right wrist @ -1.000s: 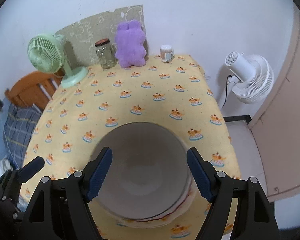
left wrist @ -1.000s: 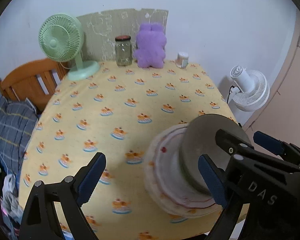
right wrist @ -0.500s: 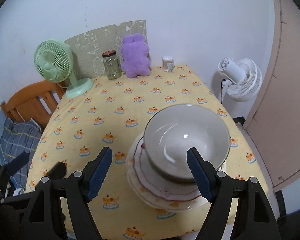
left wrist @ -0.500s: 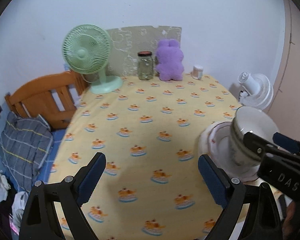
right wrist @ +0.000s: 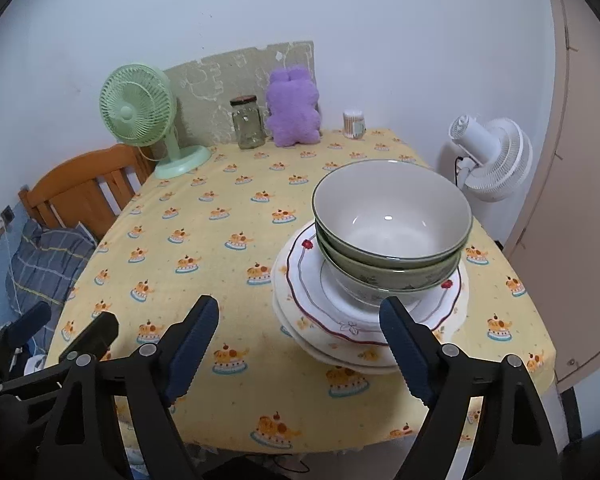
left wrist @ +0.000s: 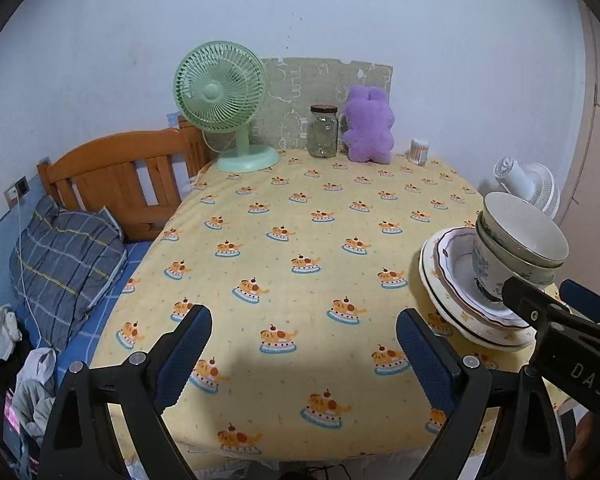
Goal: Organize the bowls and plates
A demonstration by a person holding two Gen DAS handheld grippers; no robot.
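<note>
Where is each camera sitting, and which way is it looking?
Left wrist: on the left gripper, looking down and forward over the yellow table to the wall; its own open fingers show, and the right gripper at the right edge.
Right wrist: on the right gripper, facing the stacked bowls on the plates; its open, empty fingers, which have just been opening, show, and the left gripper at the left edge.
Shared: the bowls, plates, green fan, jar and purple plush toy.
</note>
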